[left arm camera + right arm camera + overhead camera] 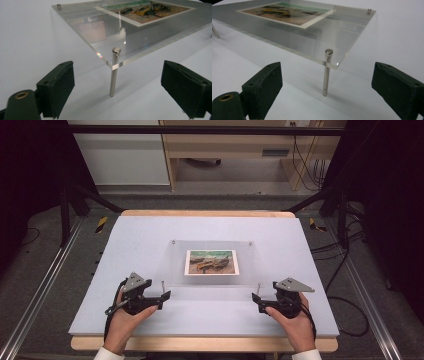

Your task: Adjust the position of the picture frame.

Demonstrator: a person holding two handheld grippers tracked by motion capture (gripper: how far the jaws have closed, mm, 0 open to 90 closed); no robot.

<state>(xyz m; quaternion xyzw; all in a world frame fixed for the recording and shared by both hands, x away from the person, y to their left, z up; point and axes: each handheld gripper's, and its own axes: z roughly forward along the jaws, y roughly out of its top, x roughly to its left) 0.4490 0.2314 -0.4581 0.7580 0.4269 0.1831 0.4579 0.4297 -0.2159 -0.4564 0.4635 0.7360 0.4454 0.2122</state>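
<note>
Two tools — left [165, 296] & right [256, 299] — open, near acrylic panel [212, 281] corners.

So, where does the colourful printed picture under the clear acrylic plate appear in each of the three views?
High view: the colourful printed picture lies at the table's centre, under the clear acrylic plate.
Left gripper view: the picture is at the top, right of centre.
Right gripper view: the picture is at the top, left of centre.
Shared landmark: the plate itself, standing on metal pins at its corners.
</note>
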